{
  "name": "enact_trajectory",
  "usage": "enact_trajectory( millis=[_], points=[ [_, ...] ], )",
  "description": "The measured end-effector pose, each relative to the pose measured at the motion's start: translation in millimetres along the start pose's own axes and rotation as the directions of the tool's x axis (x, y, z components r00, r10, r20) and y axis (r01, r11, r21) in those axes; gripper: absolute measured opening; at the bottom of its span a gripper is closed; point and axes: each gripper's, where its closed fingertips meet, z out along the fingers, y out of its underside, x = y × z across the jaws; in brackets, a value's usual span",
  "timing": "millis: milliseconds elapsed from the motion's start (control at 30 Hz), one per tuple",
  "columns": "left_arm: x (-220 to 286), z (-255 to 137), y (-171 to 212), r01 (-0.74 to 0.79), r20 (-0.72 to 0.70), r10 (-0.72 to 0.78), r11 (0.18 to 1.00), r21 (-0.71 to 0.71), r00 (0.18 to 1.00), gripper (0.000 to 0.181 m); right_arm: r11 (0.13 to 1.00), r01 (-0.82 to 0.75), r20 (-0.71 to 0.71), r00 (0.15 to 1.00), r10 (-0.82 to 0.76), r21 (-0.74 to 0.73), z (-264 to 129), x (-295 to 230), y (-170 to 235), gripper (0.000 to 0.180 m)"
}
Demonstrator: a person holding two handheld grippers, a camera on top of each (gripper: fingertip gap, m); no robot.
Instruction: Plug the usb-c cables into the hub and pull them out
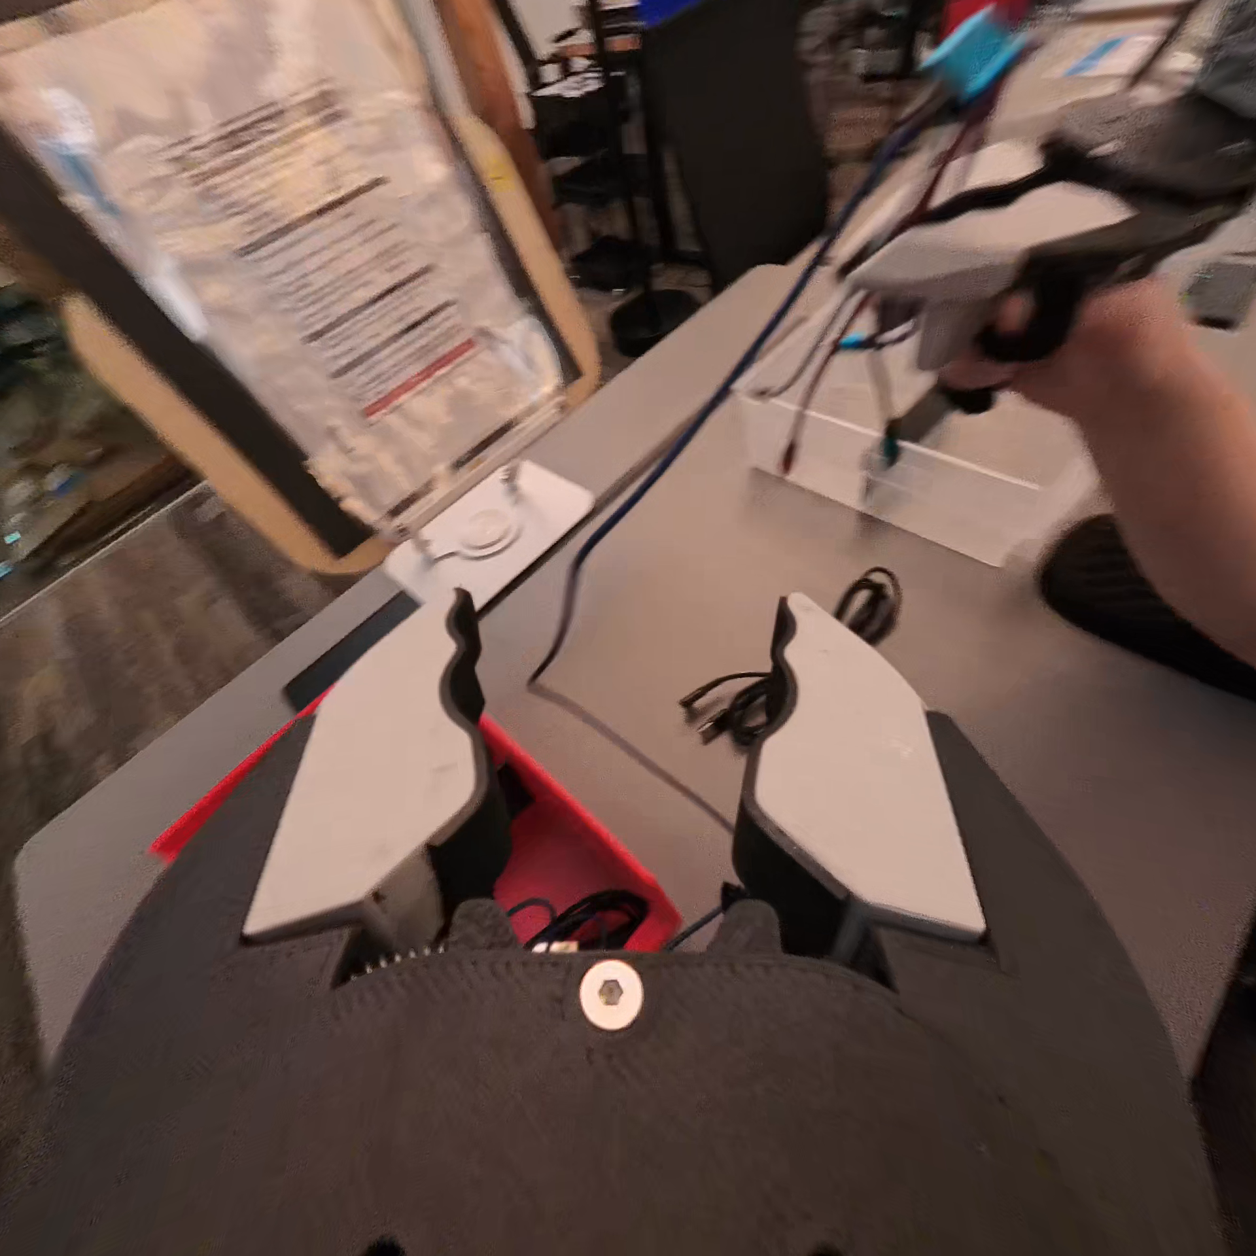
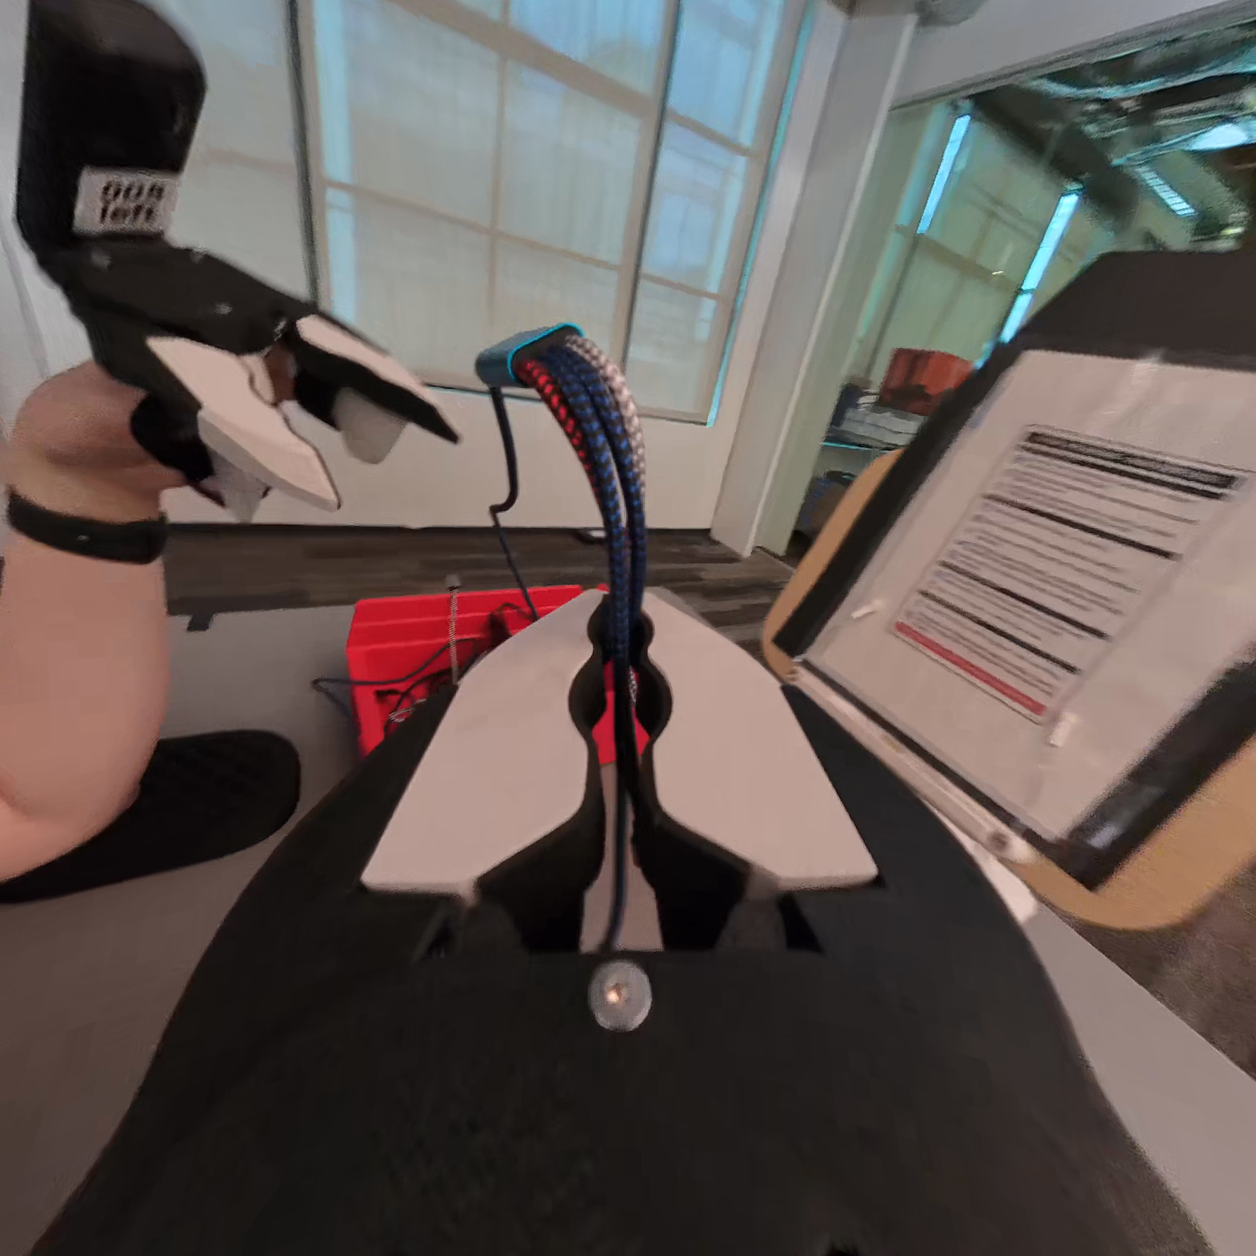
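Observation:
My right gripper (image 2: 615, 605) is shut on a bundle of three braided usb-c cables (image 2: 608, 462), red, blue and grey. They rise from the jaws and are plugged into a small teal hub (image 2: 527, 353) held up in the air. The hub's own thin dark lead (image 2: 506, 476) hangs down toward the red bin (image 2: 421, 639). In the left wrist view the right gripper (image 1: 904, 435) is blurred at the upper right, with the hub (image 1: 979, 47) above it. My left gripper (image 1: 629, 625) is open and empty over the table, and it also shows in the right wrist view (image 2: 380, 462).
The red bin (image 1: 578, 849) with wires in it sits under my left gripper. Loose black cables (image 1: 741, 707) lie on the grey table (image 1: 679, 544). A white box (image 1: 883, 469) stands at the back right. A framed printed sheet on a stand (image 1: 306, 272) stands at the table's edge.

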Motion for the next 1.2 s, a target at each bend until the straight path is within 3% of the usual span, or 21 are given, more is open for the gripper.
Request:
enact_trajectory(
  millis=[67, 133, 333, 467, 567, 667, 700, 733, 767, 933, 1200],
  points=[
    [-24.0, -9.0, 9.4, 0.062, 0.087, -0.062, 0.998, 0.010, 0.994, 0.082, 1.000, -0.002, -0.076, 0.997, 0.004, 0.027, -18.5, 20.2, -11.6, 0.003],
    [-35.8, -6.4, 24.2, 0.132, 0.093, -0.130, 0.991, -0.016, 0.987, 0.069, 0.999, 0.005, -0.153, 0.988, 0.004, 0.053, -38.0, 39.0, -22.0, 0.003],
    [-12.3, 57.7, 64.6, 0.154, -0.138, -0.196, 0.951, -0.268, 0.971, 0.081, 0.990, 0.030, -0.316, 0.949, 0.015, 0.139, -94.2, 75.7, -49.5, 0.003],
    [41.1, 106.6, 99.5, 0.019, -0.349, -0.212, 0.876, -0.481, 0.913, 0.089, 0.984, 0.034, -0.376, 0.926, 0.035, 0.177, -124.2, 90.0, -60.0, 0.003],
    [73.9, 138.5, 125.1, -0.045, -0.410, -0.261, 0.797, -0.603, 0.874, 0.087, 0.980, 0.038, -0.400, 0.915, 0.044, 0.195, -137.4, 96.6, -63.5, 0.003],
    [89.4, 156.7, 153.9, -0.100, -0.404, -0.286, 0.698, -0.709, 0.869, 0.053, 0.980, 0.037, -0.402, 0.914, 0.046, 0.197, -141.9, 98.2, -64.7, 0.003],
    [92.0, 159.8, 159.1, -0.108, -0.402, -0.296, 0.676, -0.729, 0.866, 0.019, 0.980, 0.039, -0.400, 0.915, 0.044, 0.196, -142.1, 98.0, -64.9, 0.003],
    [95.0, 161.5, 160.6, -0.106, -0.408, -0.314, 0.667, -0.737, 0.857, 0.001, 0.981, 0.039, -0.397, 0.917, 0.041, 0.192, -141.2, 97.5, -64.6, 0.004],
    [96.2, 162.3, 159.2, -0.098, -0.412, -0.329, 0.670, -0.736, 0.850, 0.000, 0.982, 0.040, -0.394, 0.919, 0.036, 0.183, -139.8, 96.8, -63.6, 0.003],
    [73.1, 153.7, 133.9, -0.024, -0.367, -0.301, 0.744, -0.667, 0.880, 0.000, 0.992, 0.042, -0.382, 0.924, 0.006, 0.117, -126.8, 96.3, -53.3, 0.003],
    [19.8, 105.9, 60.5, 0.116, -0.249, -0.218, 0.923, -0.367, 0.943, 0.000, 1.000, -0.010, -0.434, 0.901, -0.002, -0.025, -117.0, 118.0, -19.8, 0.004]
  ],
)
